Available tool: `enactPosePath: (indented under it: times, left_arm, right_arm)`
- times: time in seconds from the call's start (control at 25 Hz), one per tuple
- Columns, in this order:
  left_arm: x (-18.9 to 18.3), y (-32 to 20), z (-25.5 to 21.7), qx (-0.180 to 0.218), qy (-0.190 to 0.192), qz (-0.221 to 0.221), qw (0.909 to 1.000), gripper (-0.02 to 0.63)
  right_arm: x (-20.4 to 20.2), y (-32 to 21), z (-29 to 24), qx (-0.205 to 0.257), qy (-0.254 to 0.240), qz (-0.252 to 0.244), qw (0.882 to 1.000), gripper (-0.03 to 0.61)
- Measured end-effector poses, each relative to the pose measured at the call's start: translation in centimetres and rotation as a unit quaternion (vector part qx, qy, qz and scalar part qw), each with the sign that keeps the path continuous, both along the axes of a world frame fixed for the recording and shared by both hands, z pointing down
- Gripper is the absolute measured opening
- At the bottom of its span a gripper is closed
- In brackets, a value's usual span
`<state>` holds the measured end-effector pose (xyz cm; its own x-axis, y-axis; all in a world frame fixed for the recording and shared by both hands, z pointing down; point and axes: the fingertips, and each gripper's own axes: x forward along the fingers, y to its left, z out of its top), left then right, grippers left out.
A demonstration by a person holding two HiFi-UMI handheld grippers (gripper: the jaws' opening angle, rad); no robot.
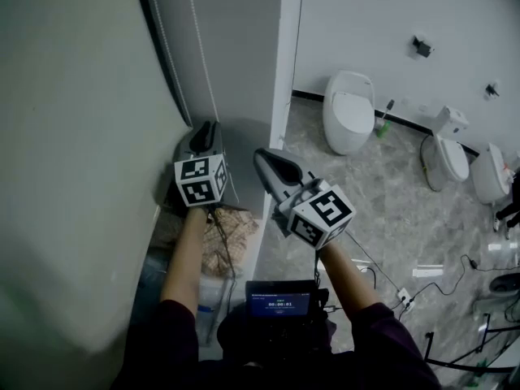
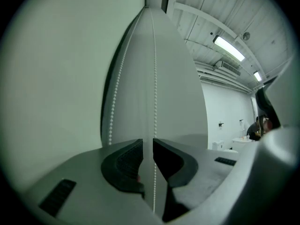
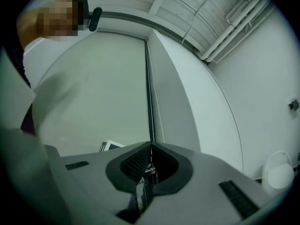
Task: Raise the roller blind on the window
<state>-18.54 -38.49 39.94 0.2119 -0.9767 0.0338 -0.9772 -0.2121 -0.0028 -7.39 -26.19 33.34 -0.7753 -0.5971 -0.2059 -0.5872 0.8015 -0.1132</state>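
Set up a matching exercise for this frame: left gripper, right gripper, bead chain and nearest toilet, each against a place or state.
1. left gripper
2. right gripper
3. bead chain
4. nearest toilet

A. white, stands off to the person's right
B. jaws together
C. jaws slightly apart, one strand between them
D. hangs down in two strands

Pairs: 1-C; 2-B; 3-D; 4-A

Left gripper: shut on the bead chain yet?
Narrowly open. The bead chain runs between the left gripper's jaws, against one, with a dark gap to the other.
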Motion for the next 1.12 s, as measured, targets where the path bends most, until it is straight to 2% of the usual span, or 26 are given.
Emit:
enactPosePath:
  times: [0.28, 0.48, 0.64, 0.88, 1.0, 1.12]
  left_arm:
    - [2.7, -0.8, 0.3, 0.01, -0.03, 0.036, 0.9988, 0.026]
    - [4.1, -0.4, 0.3, 0.017, -0.014, 0.08, 0.9965, 0.026]
    - [3.7, -0.9, 0.7, 0.01, -0.016, 0.067, 0.9976, 0.026]
    - [3.7, 1.1, 0.8, 0.036, -0.055, 0.041, 0.997, 0.014]
    - [4.5, 3.4, 2.2, 0.054, -0.082, 0.043, 0.9942, 0.014]
    - [5.2, 6.2, 2.8, 0.073, -0.072, 0.049, 0.9935, 0.014]
  right_arm:
    - [1.7, -1.1, 0.9, 0.0, -0.006, 0.025, 1.0, 0.009]
    - [2.1, -1.8, 1.1, -0.002, -0.002, 0.028, 1.0, 0.009]
    - [2.1, -2.1, 1.6, -0.002, -0.001, 0.027, 1.0, 0.009]
    - [2.0, -2.5, 1.7, -0.003, 0.003, 0.022, 1.0, 0.009]
    - [0.9, -2.9, 1.8, -0.014, 0.01, -0.005, 1.0, 0.009]
    - [-1.7, -2.6, 2.0, -0.008, 0.038, -0.038, 0.999, 0.012]
